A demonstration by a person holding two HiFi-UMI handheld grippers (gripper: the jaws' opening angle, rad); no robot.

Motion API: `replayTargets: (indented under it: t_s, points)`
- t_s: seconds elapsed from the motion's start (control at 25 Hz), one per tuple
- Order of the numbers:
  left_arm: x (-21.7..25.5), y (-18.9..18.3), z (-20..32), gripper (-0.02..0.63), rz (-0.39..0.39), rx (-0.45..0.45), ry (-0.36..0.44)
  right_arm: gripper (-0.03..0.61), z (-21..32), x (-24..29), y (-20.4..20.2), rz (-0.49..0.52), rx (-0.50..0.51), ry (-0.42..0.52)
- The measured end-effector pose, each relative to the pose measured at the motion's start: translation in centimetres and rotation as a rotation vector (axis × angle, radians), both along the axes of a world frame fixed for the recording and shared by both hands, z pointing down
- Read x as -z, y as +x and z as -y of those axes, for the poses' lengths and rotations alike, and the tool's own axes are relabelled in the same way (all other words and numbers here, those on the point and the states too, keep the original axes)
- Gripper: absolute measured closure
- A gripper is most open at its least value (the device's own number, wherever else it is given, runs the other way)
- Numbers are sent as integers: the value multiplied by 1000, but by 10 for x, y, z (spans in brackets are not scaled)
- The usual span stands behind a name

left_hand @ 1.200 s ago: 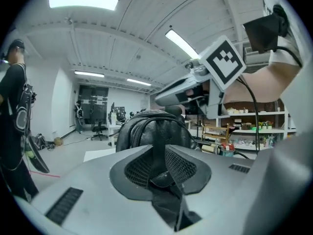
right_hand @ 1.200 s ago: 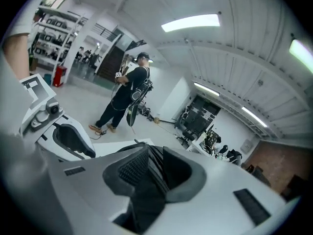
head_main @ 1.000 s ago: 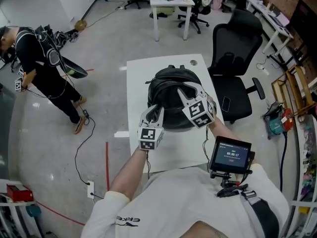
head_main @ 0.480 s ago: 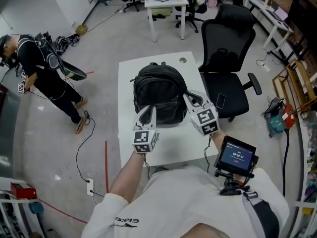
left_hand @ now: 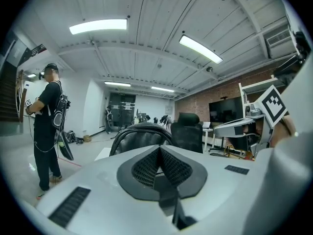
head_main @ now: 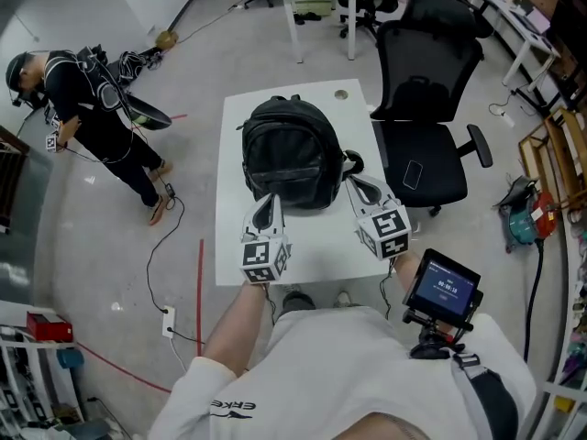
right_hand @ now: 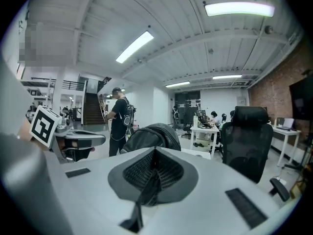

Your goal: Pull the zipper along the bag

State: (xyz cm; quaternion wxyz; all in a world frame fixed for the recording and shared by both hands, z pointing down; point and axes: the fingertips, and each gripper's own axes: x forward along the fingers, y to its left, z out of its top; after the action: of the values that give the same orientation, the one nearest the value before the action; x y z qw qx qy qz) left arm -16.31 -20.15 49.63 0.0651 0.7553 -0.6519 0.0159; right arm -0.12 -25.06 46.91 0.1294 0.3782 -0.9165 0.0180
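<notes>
Bag (head_main: 292, 154), left tongs (left_hand: 159, 153) closed, right tongs (right_hand: 154, 155) closed

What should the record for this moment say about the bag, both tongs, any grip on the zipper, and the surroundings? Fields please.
bag: black backpack on white table
left tongs: shut, empty, at the bag's near edge
right tongs: shut, empty, by the bag's near right corner
zipper grip: none
beside table: black office chair
bystander: person standing on the floor, left of the table
</notes>
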Motion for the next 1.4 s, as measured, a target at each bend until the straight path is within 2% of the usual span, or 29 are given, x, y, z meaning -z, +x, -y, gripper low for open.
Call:
replayTargets:
  t_s: [0.48, 0.96, 1.4]
  points:
    - [-3, 0, -29, 611, -20, -6, -8, 575, -32, -14, 18, 41, -52, -63]
    - [-3, -24, -33, 611, -38, -38, 17, 575, -47, -17, -12, 33, -80, -64]
    - [-3, -25, -28, 611, -42, -57, 21, 575, -44, -14, -19, 19, -86, -47]
